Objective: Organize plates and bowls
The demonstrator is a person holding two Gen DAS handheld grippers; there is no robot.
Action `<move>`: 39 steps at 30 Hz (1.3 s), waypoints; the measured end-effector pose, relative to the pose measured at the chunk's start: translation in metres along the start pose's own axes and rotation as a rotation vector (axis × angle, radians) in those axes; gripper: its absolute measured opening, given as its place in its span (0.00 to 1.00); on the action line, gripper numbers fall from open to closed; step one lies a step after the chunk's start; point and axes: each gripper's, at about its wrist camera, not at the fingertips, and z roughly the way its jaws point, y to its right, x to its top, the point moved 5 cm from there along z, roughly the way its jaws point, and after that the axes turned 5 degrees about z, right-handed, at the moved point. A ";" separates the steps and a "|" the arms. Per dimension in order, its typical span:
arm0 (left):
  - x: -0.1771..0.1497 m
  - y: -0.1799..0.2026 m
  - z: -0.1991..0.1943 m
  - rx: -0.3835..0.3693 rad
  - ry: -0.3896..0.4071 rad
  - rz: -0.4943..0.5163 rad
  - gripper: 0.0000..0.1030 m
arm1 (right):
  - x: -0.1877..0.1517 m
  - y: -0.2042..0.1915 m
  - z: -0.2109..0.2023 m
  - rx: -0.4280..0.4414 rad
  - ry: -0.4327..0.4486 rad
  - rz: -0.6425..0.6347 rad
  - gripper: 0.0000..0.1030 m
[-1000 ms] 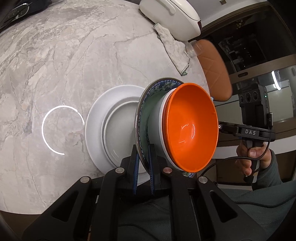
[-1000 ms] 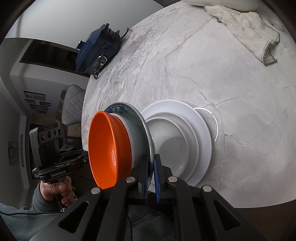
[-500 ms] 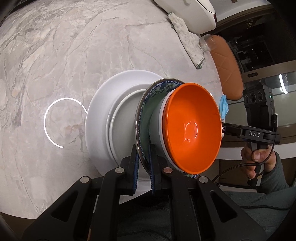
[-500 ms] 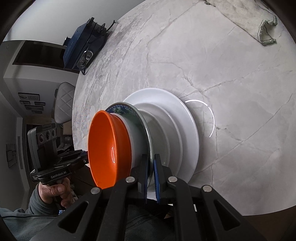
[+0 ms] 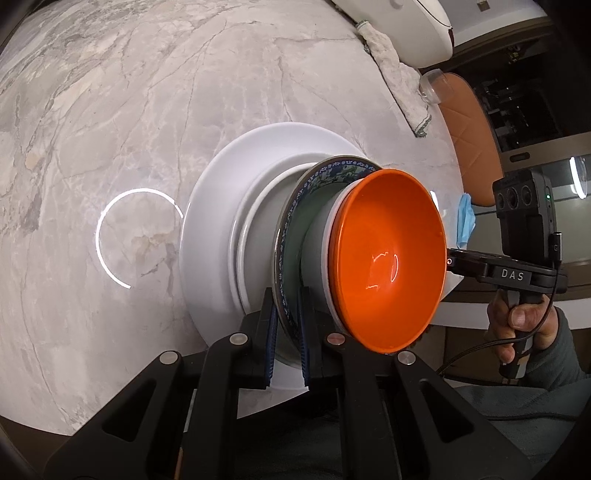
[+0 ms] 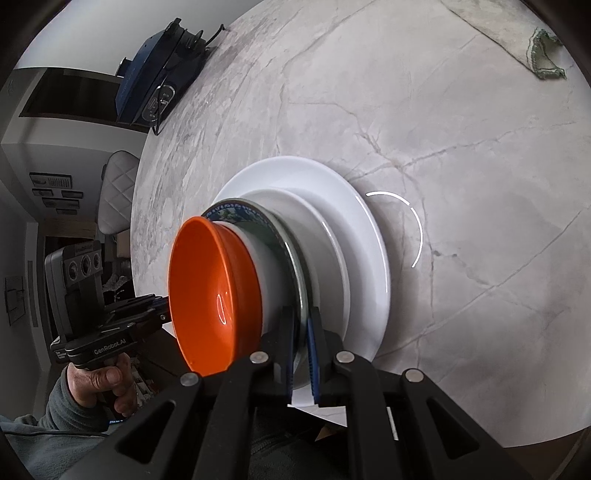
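A blue-patterned plate (image 5: 295,206) (image 6: 236,212) carries a white bowl (image 5: 327,236) (image 6: 266,266) with an orange bowl (image 5: 388,258) (image 6: 207,280) nested inside. My left gripper (image 5: 286,295) is shut on the plate's rim on one side. My right gripper (image 6: 302,314) is shut on the opposite rim. This stack hangs just above a smaller white plate (image 5: 255,206) (image 6: 325,258), which lies on a large white plate (image 5: 214,221) (image 6: 354,206) on the marble table (image 5: 110,110). Whether the held plate touches the white ones is hidden.
A crumpled cloth (image 5: 399,85) (image 6: 546,55) and a white appliance (image 5: 406,18) lie at the table's far side. A dark blue device (image 6: 155,81) sits at another edge. A brown chair (image 5: 469,133) and a white chair (image 6: 114,192) stand beyond the table. A person's hands hold both gripper handles.
Both grippers have sunk together with the plate and bowls. The white plates on the table now appear larger and much closer beneath the held stack.
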 end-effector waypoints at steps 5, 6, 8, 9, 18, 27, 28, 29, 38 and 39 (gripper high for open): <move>-0.006 -0.001 0.001 0.014 0.033 -0.009 0.08 | 0.001 -0.003 0.001 0.007 0.009 -0.032 0.10; -0.007 -0.001 0.002 0.022 0.040 -0.012 0.08 | 0.002 -0.003 0.001 0.007 0.009 -0.038 0.10; -0.010 0.000 -0.003 0.045 0.067 -0.018 0.10 | 0.002 -0.004 0.001 0.007 0.011 -0.051 0.10; -0.012 0.001 -0.006 0.055 0.086 -0.020 0.11 | 0.001 -0.005 0.001 0.006 0.015 -0.061 0.11; -0.041 0.011 -0.086 0.183 0.317 -0.063 0.89 | -0.005 -0.011 -0.036 -0.013 0.120 -0.082 0.59; -0.060 0.041 -0.154 0.293 0.477 0.030 1.00 | -0.022 -0.060 -0.095 -0.216 0.401 -0.141 1.00; -0.064 0.046 -0.158 0.302 0.488 0.052 1.00 | -0.025 -0.071 -0.097 -0.248 0.422 -0.166 1.00; -0.068 0.050 -0.161 0.302 0.503 0.068 1.00 | -0.029 -0.083 -0.098 -0.282 0.444 -0.196 1.00; -0.104 0.071 -0.191 0.327 0.636 0.047 1.00 | -0.054 -0.135 -0.104 -0.425 0.523 -0.346 1.00; -0.107 0.072 -0.193 0.334 0.646 0.029 1.00 | -0.055 -0.137 -0.104 -0.421 0.522 -0.351 1.00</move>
